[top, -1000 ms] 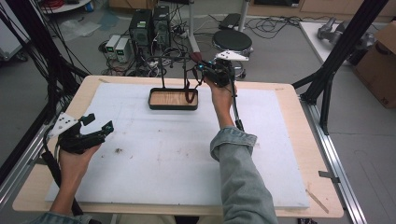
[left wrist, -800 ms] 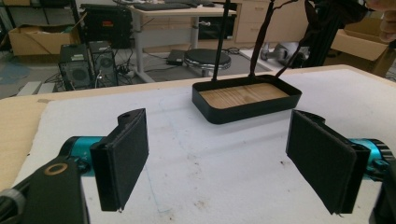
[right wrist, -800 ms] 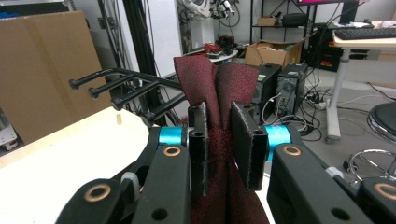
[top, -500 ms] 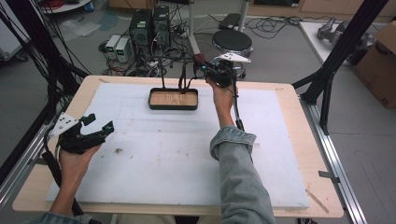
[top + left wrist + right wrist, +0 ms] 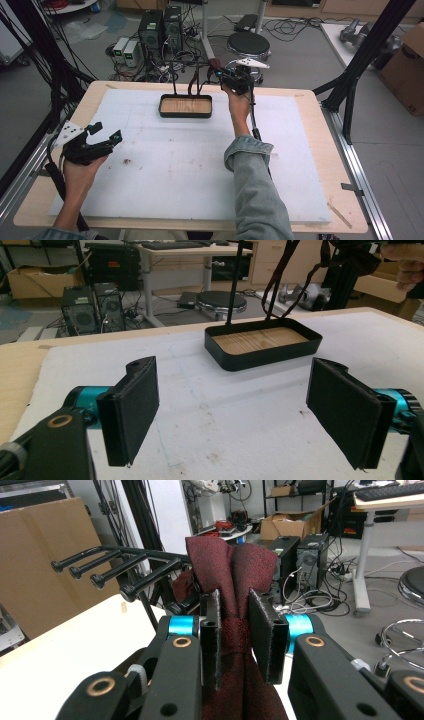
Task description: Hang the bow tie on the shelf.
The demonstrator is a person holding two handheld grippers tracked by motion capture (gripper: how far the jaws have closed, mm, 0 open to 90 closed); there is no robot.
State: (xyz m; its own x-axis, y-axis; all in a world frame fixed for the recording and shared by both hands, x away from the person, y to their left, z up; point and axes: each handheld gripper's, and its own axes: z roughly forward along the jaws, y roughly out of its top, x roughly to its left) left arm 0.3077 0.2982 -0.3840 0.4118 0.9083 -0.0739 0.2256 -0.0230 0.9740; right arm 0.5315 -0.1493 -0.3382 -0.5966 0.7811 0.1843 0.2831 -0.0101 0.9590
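A dark red cloth (image 5: 231, 567) is pinched between the pads of my right gripper (image 5: 235, 630), which is shut on it. In the high view the right gripper (image 5: 223, 76) is held above the table's far edge, and the cloth (image 5: 193, 86) hangs in loops just behind a black tray (image 5: 185, 115) with a wooden floor. A black rack with several pegs (image 5: 116, 566) juts out beside the cloth, on a thin post (image 5: 173, 75) rising from the tray. My left gripper (image 5: 106, 131) rests low at the table's left, open with nothing in it (image 5: 240, 415), facing the tray (image 5: 265, 355).
A white foam mat (image 5: 190, 165) covers the wooden table (image 5: 320, 125). Black frame legs (image 5: 350, 85) stand at the right and left. Computers (image 5: 160, 27), cables and a stool (image 5: 248, 45) are on the floor beyond the far edge.
The right gripper has carried the cloth slightly up and to the left by the rack. The left gripper has stayed where it was.
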